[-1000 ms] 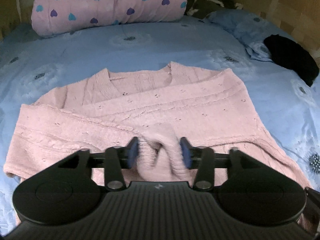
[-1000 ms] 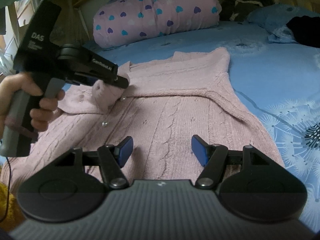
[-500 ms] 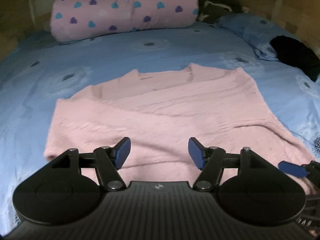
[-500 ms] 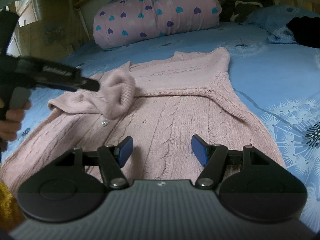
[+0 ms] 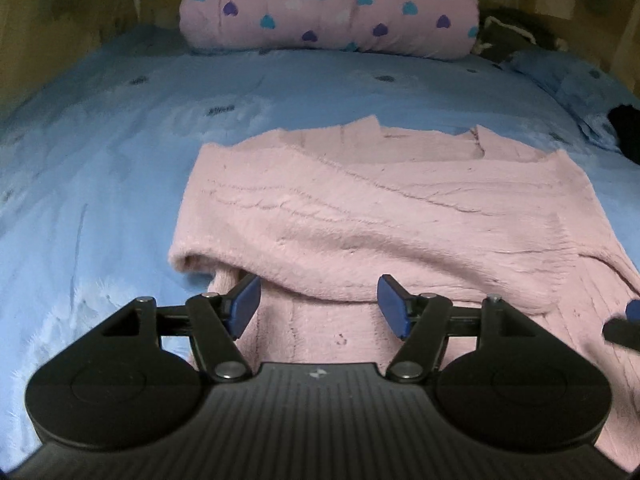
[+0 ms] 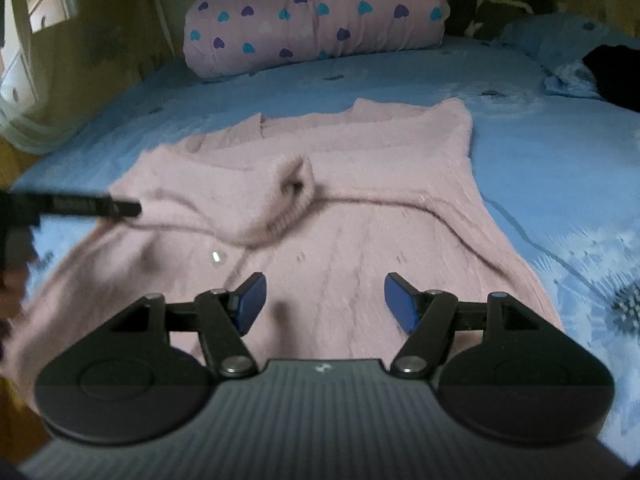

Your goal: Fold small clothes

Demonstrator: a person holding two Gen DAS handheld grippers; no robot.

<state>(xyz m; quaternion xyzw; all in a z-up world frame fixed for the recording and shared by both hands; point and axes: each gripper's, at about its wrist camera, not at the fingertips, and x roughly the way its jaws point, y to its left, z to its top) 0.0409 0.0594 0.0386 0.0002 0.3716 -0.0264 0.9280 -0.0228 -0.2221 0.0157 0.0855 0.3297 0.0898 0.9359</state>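
A pink knit sweater point(image 5: 400, 216) lies spread on the blue bed point(image 5: 100, 184), neckline toward the pillow. Its left sleeve is folded across the body; the cuff point(image 6: 288, 204) rests near the sweater's middle. My left gripper point(image 5: 318, 306) is open and empty, just above the sweater's near left edge. My right gripper point(image 6: 324, 302) is open and empty over the lower body of the sweater point(image 6: 360, 248). The left gripper's tip also shows in the right wrist view point(image 6: 120, 209), at the sweater's left side.
A rolled pink quilt with hearts point(image 5: 328, 4) lies at the head of the bed. A black garment point(image 6: 616, 76) and a blue pillow point(image 5: 572, 80) lie at the right. A wooden bed frame point(image 5: 60, 28) borders the left side.
My left gripper opened and let go of the sleeve cuff, then drew back left to the sweater's edge. The cuff now lies on the sweater. The right gripper stayed open and nearly still.
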